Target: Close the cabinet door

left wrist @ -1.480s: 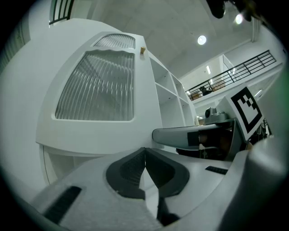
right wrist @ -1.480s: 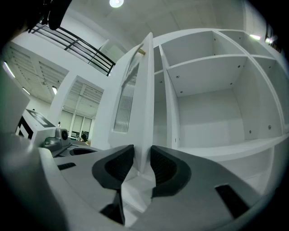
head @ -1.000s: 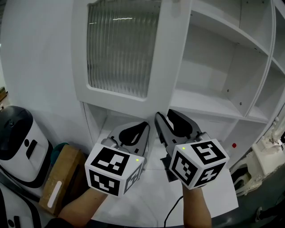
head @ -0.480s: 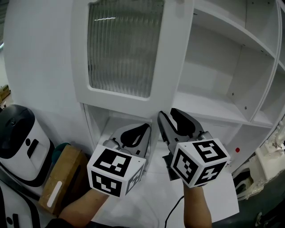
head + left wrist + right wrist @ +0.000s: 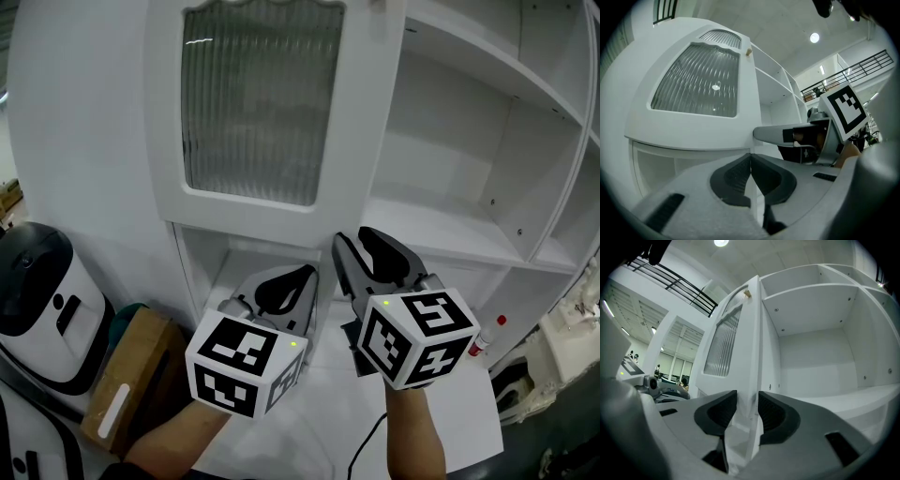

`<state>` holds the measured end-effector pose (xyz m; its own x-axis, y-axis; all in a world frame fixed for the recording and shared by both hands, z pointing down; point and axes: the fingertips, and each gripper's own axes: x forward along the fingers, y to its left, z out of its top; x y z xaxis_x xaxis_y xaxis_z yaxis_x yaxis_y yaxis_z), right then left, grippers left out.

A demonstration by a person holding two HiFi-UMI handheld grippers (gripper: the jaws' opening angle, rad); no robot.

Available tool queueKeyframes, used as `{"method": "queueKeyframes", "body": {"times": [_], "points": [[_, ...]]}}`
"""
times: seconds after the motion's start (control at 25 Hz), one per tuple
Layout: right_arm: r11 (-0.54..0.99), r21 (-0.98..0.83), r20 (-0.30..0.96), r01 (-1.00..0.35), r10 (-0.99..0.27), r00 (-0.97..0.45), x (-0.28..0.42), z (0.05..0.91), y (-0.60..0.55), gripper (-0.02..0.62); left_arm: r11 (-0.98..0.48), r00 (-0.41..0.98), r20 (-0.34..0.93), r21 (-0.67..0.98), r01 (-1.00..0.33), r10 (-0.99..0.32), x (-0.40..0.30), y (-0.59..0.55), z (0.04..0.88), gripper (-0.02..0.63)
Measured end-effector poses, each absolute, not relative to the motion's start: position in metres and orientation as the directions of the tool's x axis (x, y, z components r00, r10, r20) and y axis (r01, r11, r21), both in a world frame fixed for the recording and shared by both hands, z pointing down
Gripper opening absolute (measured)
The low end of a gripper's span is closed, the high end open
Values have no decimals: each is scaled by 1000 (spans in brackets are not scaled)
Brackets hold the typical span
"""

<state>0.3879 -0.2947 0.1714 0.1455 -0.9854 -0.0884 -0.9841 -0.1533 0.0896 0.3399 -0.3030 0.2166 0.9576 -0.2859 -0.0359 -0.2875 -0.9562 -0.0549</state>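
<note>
Out from the front of the white cabinet (image 5: pixel 469 159), the cabinet door (image 5: pixel 253 112) stands swung open, its ribbed glass pane turned away from the bare shelves. Both grippers are held side by side in front of the cabinet, near the door's lower end, and both point level toward it. The right gripper (image 5: pixel 747 401) is lined up with the door's near edge. In the right gripper view that thin white edge runs up through the gap between the two dark pads (image 5: pixel 717 416), with the glass pane on one side and the cabinet's shelves on the other. Its jaws have just been opening and now stand spread wide, flanking the edge without pinching it. The left gripper (image 5: pixel 750 157), on the side farther from the shelves, has its jaws pressed together with nothing between them. The door's lower rail lies beyond and above its tips. A small knob (image 5: pixel 747 294) shows near the door's top corner. Left of the cabinet, low down, sit a cardboard box (image 5: pixel 127 375) and a white appliance (image 5: pixel 37 291).
</note>
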Motion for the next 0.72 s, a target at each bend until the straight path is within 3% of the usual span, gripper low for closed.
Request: {"method": "queueKeyframes", "body": {"times": [0.72], "points": [[-166,107,-92,-980,-983,156,399,172,-307,147,-947,949,-26,-49,-316,-315,338,-311,222,12]]}}
